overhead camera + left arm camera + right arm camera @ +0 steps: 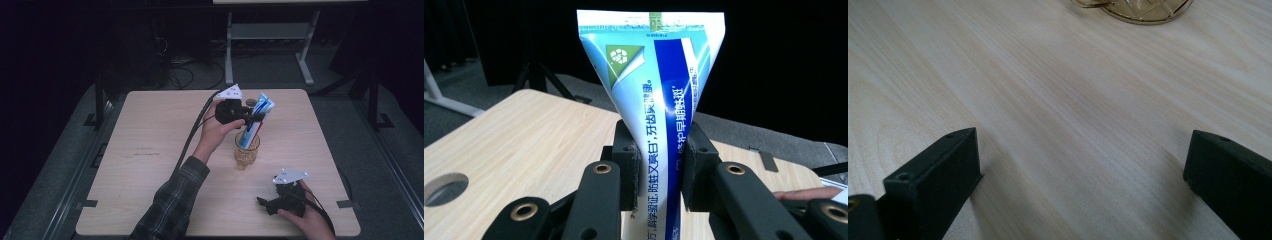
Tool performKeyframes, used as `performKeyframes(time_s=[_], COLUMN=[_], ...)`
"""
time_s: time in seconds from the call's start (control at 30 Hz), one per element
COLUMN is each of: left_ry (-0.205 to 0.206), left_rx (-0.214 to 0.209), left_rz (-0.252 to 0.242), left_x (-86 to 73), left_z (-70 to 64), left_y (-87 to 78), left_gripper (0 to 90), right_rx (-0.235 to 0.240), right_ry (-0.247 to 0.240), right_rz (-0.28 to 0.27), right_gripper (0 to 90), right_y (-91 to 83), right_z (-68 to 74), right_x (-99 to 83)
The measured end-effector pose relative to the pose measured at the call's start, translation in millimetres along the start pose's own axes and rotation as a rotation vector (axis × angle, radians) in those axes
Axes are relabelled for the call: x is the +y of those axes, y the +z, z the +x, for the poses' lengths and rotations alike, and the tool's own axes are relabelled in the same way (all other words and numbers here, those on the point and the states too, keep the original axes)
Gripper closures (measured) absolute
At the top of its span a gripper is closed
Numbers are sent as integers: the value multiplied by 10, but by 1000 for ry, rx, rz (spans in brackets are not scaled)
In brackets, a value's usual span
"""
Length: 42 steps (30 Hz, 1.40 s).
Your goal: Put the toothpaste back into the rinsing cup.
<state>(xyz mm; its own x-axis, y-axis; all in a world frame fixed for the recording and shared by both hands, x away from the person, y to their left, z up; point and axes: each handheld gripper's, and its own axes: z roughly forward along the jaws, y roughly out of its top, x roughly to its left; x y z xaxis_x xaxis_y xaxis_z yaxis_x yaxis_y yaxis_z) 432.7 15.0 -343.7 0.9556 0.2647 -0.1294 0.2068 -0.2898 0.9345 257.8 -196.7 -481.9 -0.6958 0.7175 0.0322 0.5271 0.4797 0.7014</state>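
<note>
A blue and white toothpaste tube (256,119) stands tilted with its lower end inside a clear amber glass (247,150) at the table's middle. My left gripper (250,116) is shut on the tube's middle, above the glass. In the left gripper view the tube (659,100) rises between the two black pads (629,170), crimped flat end up. My right gripper (265,204) rests low at the table's front right, held in a hand. In the right gripper view its jaws stand wide apart over bare wood, with the base of the glass (1138,10) at the top edge.
The light wooden table (150,150) has a round cable hole (445,189) near its far edge. A metal desk frame (270,45) and cables lie on the dark floor behind. Black stands flank the table on both sides.
</note>
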Motion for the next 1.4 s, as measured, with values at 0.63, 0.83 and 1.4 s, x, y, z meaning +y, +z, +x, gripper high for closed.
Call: performKeyframes(time_s=[0.63, 0.83, 1.4], left_ry=[-20, -15, -31], left_rx=[13, 23, 83], left_rz=[51, 67, 57], left_x=[-321, -343, -312], left_z=[19, 14, 37], left_y=[78, 93, -55], left_gripper=[721, 716, 436], right_rx=[0, 0, 1], right_ry=[-1, -2, -1], right_rz=[-1, -1, -1], right_gripper=[10, 10, 10], right_y=[1, 1, 1], right_z=[-1, -1, 0], right_x=[0, 0, 0])
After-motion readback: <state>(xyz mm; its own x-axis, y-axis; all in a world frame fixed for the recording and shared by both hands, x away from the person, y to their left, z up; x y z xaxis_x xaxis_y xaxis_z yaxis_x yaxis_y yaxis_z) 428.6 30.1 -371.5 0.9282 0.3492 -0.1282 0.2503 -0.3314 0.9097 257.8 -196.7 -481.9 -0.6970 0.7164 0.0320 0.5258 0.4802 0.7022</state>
